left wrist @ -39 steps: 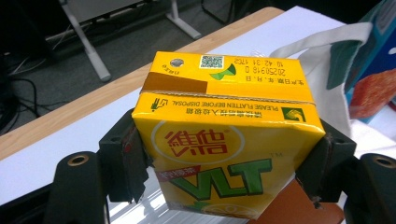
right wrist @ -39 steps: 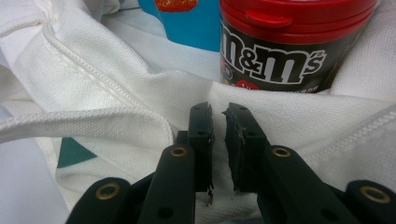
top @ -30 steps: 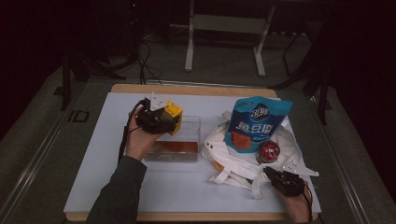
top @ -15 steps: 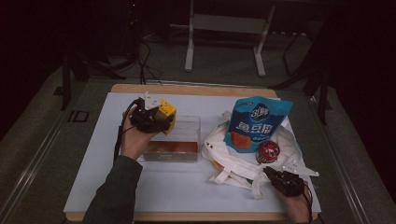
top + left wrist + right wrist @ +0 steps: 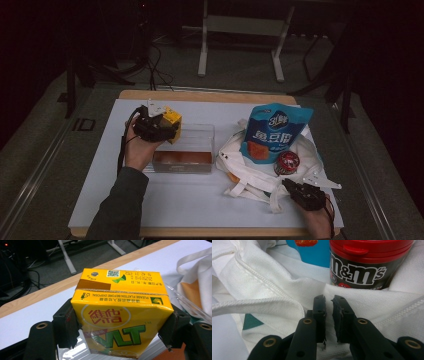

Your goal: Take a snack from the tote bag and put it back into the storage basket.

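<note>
Yellow carton (image 5: pixel 171 120) above clear box (image 5: pixel 192 142)

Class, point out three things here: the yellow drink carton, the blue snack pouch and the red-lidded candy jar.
yellow drink carton (image 5: pixel 117 322): left gripper view, front face.
blue snack pouch (image 5: pixel 274 131): high view, its printed front.
red-lidded candy jar (image 5: pixel 358 271): right gripper view, label.

You work in a dim room, lit mainly over the white-topped table (image 5: pixel 200 200) with its wooden edge. Beyond its far side, grey floor (image 5: pixel 240 75) carries a pale metal stand (image 5: pixel 240 30); black cables (image 5: pixel 155 65) trail far left.
</note>
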Tool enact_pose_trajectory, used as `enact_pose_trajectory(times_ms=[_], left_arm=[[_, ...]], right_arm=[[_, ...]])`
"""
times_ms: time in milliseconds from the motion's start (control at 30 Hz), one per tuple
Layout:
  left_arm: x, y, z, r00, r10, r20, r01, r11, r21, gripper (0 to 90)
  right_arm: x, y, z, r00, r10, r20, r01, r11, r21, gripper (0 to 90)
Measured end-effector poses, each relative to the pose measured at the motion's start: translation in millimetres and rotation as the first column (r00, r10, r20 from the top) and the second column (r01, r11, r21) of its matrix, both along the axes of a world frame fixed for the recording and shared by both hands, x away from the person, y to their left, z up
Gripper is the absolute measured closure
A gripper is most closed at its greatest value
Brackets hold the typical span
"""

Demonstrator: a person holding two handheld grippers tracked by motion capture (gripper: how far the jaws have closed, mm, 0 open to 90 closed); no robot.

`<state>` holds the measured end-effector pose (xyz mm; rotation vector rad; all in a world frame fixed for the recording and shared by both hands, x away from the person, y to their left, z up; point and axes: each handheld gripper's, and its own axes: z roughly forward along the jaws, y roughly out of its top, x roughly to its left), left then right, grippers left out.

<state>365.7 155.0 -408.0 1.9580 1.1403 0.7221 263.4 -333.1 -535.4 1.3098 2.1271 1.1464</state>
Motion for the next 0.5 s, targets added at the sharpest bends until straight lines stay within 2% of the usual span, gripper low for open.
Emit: enact_pose_trajectory(times_ms=[133, 500], left_arm=[[0.0, 3.7, -1.5, 0.9999, 0.016, 0.000, -0.016, 0.9998, 0.016, 28.7], [0.5, 16.7, -15.9, 0.9988, 0.039, -0.029, -0.039, 0.9992, 0.013, 28.7]], right_arm=[[0.0, -0.1, 0.0, 1.0000, 0.000, 0.000, 0.000, 1.0000, 0.000, 80.3], [-0.1, 0.1, 0.1, 1.0000, -0.001, 0.000, 0.001, 1.0000, 0.000, 80.3]])
